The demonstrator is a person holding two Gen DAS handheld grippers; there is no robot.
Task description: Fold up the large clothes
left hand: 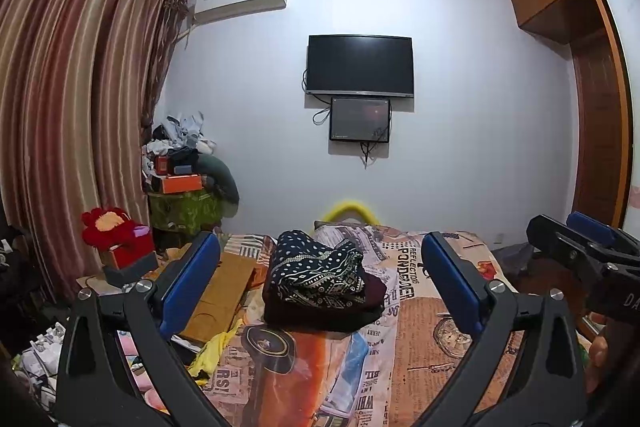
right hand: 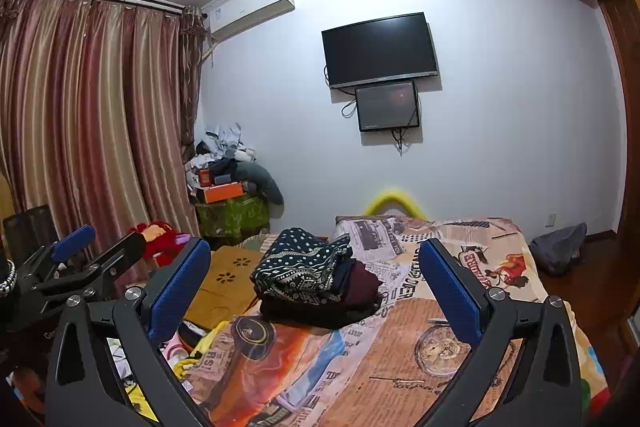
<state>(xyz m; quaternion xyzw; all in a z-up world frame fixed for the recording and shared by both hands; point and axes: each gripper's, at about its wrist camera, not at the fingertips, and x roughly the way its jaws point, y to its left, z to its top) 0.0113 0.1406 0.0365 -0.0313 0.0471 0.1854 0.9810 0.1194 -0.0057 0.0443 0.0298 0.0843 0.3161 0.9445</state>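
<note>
A stack of folded clothes (left hand: pixel 320 283) lies on the bed (left hand: pixel 432 347), a dark patterned garment on top of maroon and black ones. It also shows in the right wrist view (right hand: pixel 316 283). My left gripper (left hand: pixel 320 283) is open and empty, held above the bed short of the stack. My right gripper (right hand: pixel 316 287) is open and empty too, at a like distance. The right gripper shows at the right edge of the left wrist view (left hand: pixel 576 243). The left gripper shows at the left of the right wrist view (right hand: pixel 80 251).
The bed has a newspaper-print cover (right hand: pixel 400 367). A brown folding board (right hand: pixel 224 283) and clutter lie left of the bed. Curtains (left hand: pixel 60 107) hang at left, a TV (left hand: pixel 360 65) on the far wall, a wardrobe (left hand: pixel 592 87) at right. A dark bag (right hand: pixel 560 247) lies on the floor.
</note>
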